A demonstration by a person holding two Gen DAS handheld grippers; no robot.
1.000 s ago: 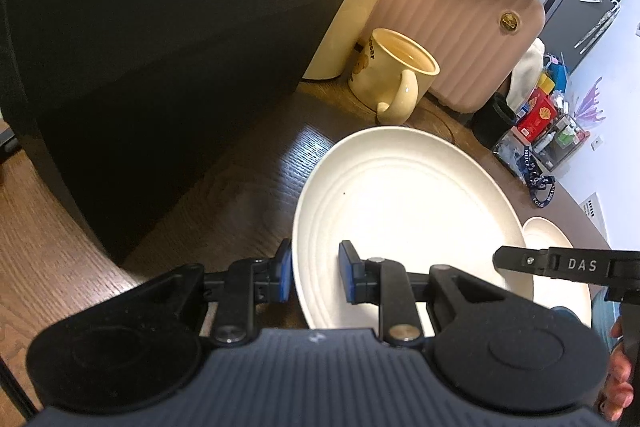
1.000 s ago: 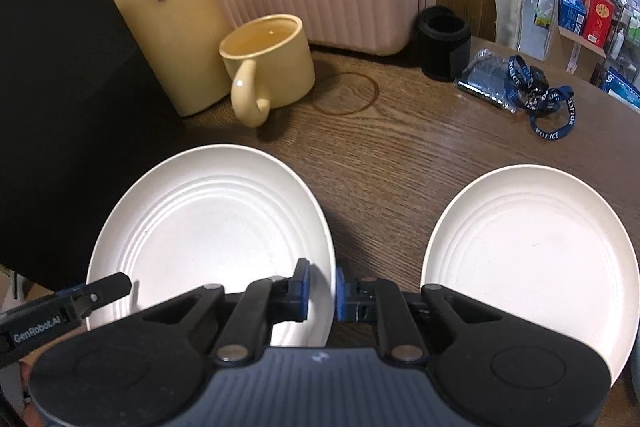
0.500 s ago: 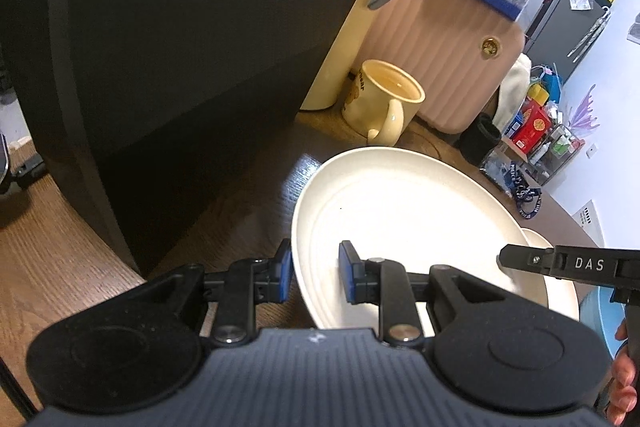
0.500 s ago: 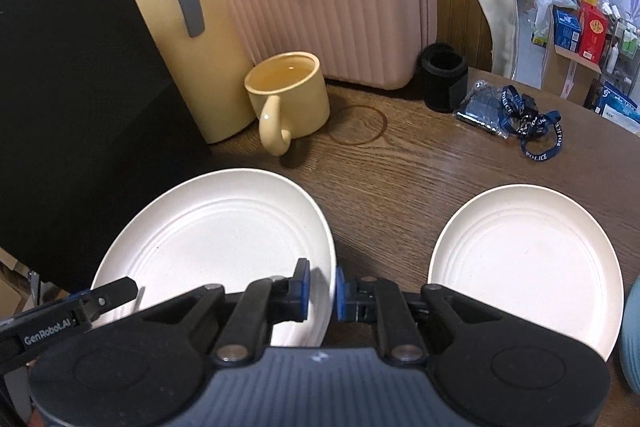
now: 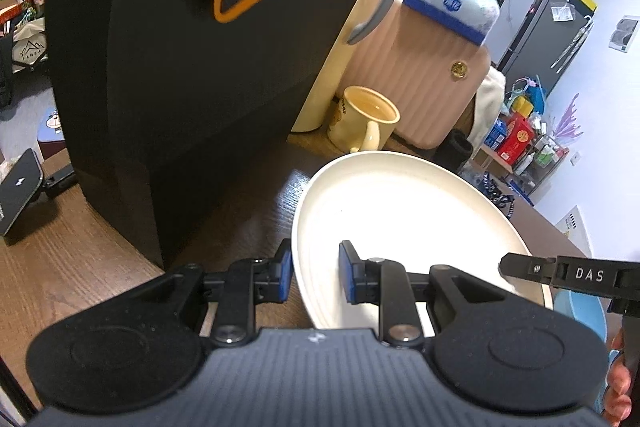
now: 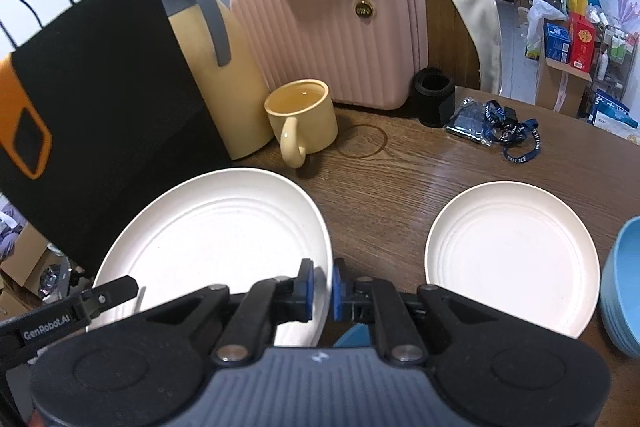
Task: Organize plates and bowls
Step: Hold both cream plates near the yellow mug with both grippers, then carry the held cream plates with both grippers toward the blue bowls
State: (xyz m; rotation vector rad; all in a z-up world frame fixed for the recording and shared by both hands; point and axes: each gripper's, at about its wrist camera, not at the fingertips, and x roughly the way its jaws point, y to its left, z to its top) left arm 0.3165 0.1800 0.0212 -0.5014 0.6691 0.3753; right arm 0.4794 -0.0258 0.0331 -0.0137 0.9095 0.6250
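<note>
A large cream plate (image 5: 400, 223) is held up off the wooden table by both grippers. My left gripper (image 5: 316, 277) is shut on its left rim. My right gripper (image 6: 320, 289) is shut on its right rim, and the plate (image 6: 216, 239) fills the lower left of the right wrist view. A smaller cream plate (image 6: 512, 255) lies flat on the table to the right. A blue bowl (image 6: 624, 283) sits at the right edge, and part of it shows in the left wrist view (image 5: 580, 311).
A tall black bag (image 6: 92, 115) stands at the left, with a yellow jug (image 6: 216, 79) and yellow mug (image 6: 302, 119) behind the plate. A pink case (image 6: 340, 39) with tissues, a black cup (image 6: 434, 99) and a blue lanyard (image 6: 500, 125) are further back.
Both grippers have risen with the large plate, lifting it off the table; the views now look down from higher, and more of the bag, case and room shows.
</note>
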